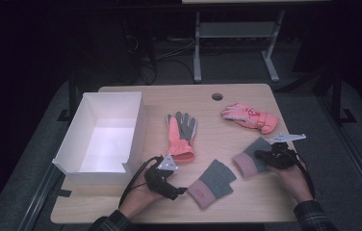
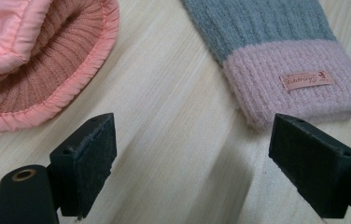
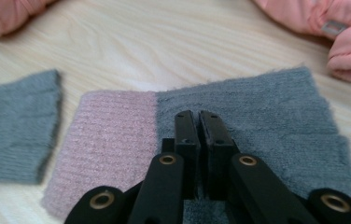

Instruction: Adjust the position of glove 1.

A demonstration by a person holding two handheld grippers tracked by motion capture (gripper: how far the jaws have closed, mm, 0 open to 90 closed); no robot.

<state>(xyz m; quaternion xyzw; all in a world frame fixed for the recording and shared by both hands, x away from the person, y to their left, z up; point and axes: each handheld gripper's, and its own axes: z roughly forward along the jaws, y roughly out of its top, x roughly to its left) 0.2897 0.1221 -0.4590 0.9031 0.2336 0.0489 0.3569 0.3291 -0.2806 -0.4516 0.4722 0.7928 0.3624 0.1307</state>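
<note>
Knitted grey-and-pink mitten (image 1: 251, 158) lies flat on the right part of the pale wooden table (image 1: 237, 199), and the right gripper (image 1: 265, 156) is clenched on its grey fabric; in the right gripper view the two black jaws stand pressed together over the mitten (image 3: 257, 112) beside its pink cuff. Its twin mitten (image 1: 212, 184) lies near the front edge, just ahead of the left gripper (image 1: 181, 191), whose jaws are spread wide with bare wood between them. A coral ski glove (image 1: 181, 134) rests mid-table, another pink glove (image 1: 250, 117) farther back on the right. A white open box (image 1: 103, 137) sits at the left edge. Beyond the table the room is dark, with grey carpet (image 1: 323, 139), cables and a desk frame's legs (image 1: 197, 48).
</note>
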